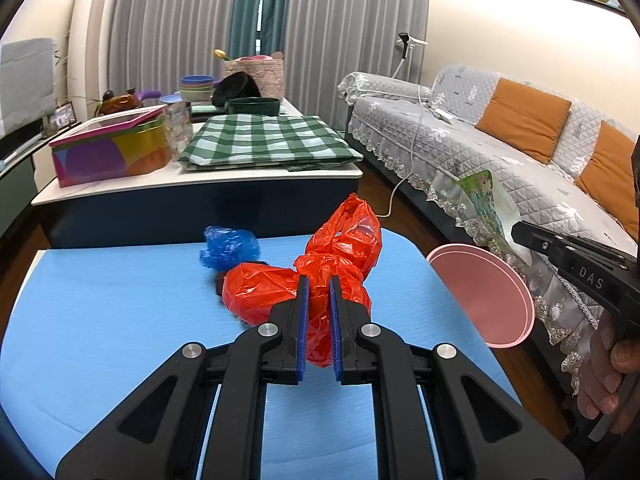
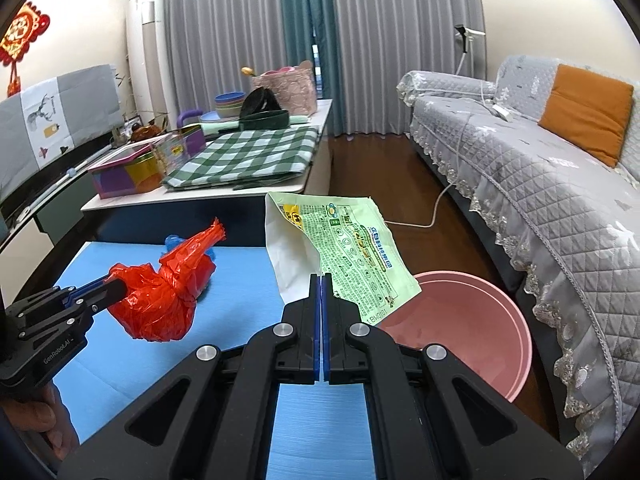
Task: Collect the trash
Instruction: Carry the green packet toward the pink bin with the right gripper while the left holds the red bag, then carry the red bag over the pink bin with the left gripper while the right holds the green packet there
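My left gripper [image 1: 319,280] is shut on a crumpled red plastic bag [image 1: 336,264] and holds it above the blue table [image 1: 100,320]; the bag also shows in the right wrist view [image 2: 160,296]. My right gripper [image 2: 322,278] is shut on a green and white snack wrapper [image 2: 344,248] and holds it in the air beside the pink bin [image 2: 472,328]. The wrapper also shows in the left wrist view [image 1: 486,208]. A crumpled blue plastic bag [image 1: 228,246] lies on the table behind the red one.
The pink bin [image 1: 488,296] stands on the floor at the table's right edge, beside a grey sofa [image 2: 540,184]. A white table [image 1: 200,176] behind carries a checked cloth [image 1: 264,140], a colourful tin [image 1: 108,148] and bowls. A white cable [image 2: 432,212] runs across the floor.
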`<state>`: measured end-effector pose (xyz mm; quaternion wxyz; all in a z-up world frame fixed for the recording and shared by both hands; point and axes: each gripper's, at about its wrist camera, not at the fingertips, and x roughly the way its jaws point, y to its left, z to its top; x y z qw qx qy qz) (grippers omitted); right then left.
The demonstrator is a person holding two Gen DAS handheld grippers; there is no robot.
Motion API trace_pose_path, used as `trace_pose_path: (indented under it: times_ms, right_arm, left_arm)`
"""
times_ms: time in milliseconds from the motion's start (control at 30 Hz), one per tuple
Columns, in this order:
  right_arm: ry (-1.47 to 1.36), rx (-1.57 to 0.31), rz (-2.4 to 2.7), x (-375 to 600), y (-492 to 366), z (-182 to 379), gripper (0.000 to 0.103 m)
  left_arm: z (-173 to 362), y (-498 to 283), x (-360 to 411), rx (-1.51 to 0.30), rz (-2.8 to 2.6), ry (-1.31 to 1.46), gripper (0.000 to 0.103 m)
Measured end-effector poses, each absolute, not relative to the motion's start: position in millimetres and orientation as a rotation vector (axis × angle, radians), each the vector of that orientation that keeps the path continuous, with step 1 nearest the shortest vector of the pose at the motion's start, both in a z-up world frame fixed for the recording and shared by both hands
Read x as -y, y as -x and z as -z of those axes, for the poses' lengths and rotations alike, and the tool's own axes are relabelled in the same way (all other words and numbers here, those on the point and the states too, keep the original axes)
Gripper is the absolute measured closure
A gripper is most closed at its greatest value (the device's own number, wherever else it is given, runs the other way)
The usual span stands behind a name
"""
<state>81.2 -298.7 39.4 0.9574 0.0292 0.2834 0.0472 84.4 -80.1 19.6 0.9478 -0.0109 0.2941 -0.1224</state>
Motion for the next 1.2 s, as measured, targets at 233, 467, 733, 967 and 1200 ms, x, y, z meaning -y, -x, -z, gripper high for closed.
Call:
trace_pose_path:
  times_ms: [233,467,733,967,1200]
  right_arm:
    - [-0.084,-0.563,-0.045,328.0,-74.0,-42.2,0.102]
    - [-0.13,-0.554,0.024,367.1,-66.3,-46.5,0.102]
    - [-0.21,-0.562,0.084,405.2,-65.2,-47.8,0.102]
    - [-0.284,-0.57,0.115,430.9,-67.0,-43.0,0.102]
    - [-0.323,-0.582,0.131,444.8,-70.4,-36.5,0.102]
  left_arm:
    - [-18.2,-85.4,106.3,-0.599,0.294,0.004,0.094]
    - [-20.4,-83.0,134.8,-0.601,0.351,-0.016,0.094]
    - [-26.7,-91.7,173.5,-0.605,0.4,-0.028,0.094]
    - [-25.8,-107.1,207.4,-0.617,0.423,-0.029,0.094]
    - [-22.6,-121.0,239.1,-0.624,0.45,-0.05,0.094]
